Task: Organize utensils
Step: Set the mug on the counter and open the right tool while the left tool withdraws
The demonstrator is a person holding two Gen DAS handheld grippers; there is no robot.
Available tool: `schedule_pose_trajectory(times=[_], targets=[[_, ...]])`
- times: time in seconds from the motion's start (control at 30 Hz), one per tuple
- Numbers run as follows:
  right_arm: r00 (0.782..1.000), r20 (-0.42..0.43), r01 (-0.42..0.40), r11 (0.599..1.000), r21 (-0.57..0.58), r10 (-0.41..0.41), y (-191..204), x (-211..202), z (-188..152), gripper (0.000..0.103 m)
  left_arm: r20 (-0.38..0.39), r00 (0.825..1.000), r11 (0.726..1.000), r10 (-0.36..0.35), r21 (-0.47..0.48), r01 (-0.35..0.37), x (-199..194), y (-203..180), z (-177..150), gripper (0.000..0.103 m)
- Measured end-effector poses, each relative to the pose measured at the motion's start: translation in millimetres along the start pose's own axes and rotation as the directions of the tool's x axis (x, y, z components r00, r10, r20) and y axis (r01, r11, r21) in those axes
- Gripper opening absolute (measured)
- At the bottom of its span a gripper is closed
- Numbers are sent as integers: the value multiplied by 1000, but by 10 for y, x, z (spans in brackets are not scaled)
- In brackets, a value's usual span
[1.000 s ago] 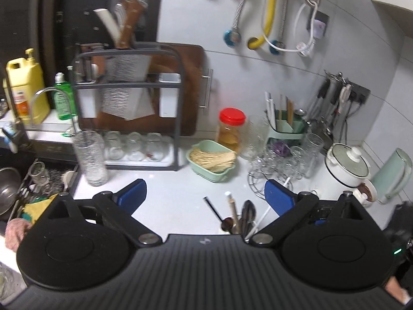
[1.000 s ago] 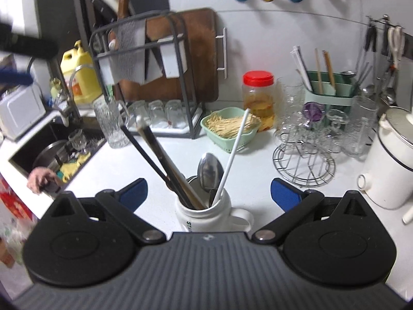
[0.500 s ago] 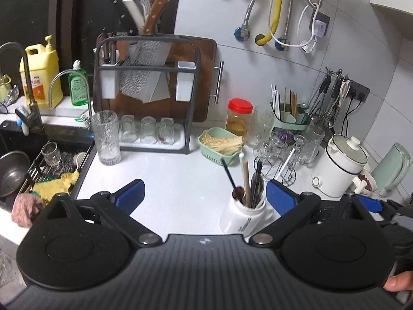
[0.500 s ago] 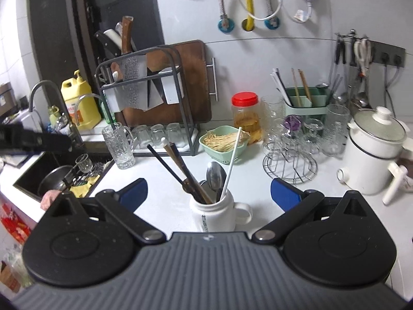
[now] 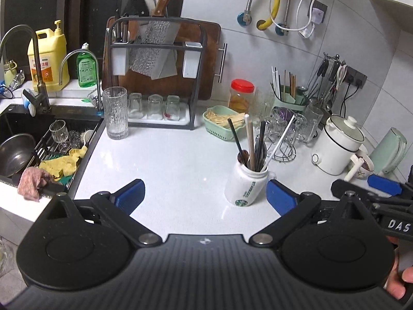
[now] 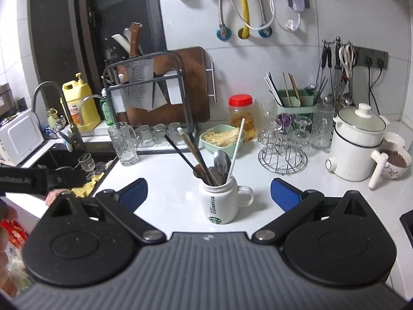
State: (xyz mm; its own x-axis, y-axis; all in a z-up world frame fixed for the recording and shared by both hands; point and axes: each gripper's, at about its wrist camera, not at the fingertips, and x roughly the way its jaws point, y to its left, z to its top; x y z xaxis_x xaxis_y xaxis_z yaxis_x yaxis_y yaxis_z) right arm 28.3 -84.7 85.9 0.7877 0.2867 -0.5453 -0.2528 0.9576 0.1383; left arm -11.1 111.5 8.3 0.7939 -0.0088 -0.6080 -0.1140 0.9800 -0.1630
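White mug [image 6: 221,201] (utensils inside) centred between spread right jaws.

Black tongs [image 5: 204,193], blue pads [image 5: 129,196], silver pivot screws

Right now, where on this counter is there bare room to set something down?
The widest bare patch of counter lies between the tall glass, the rack and the mug of utensils. A smaller one sits between the mug and the white pot. The back right is crowded: green basket, red-lidded jar, glass stand. The sink is full.
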Motion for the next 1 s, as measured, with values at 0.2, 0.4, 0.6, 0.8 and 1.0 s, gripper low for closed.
schedule_pose_trajectory(times=[0.2,0.4,0.6,0.8,1.0], targets=[[1000,5,13,1000,-1,-13,87,-115,-67,103,-24,1000,1000,-5,-4,5,-44,24,-140,102],[999,-31,19,1000,8,-19,118,-142,-207,103,-28,1000,1000,3,-2,-3,-92,56,-223,102],[999,-30,30,999,19,-29,117,-169,-230,103,-25,1000,1000,3,-2,-3,-129,101,-245,102],[999,-32,36,999,30,-35,135,-177,-243,103,-30,1000,1000,4,-2,-4,-148,115,-261,102],[999,-36,35,999,33,-34,161,-186,-271,103,-34,999,1000,4,1,-4,-175,132,-286,102]])
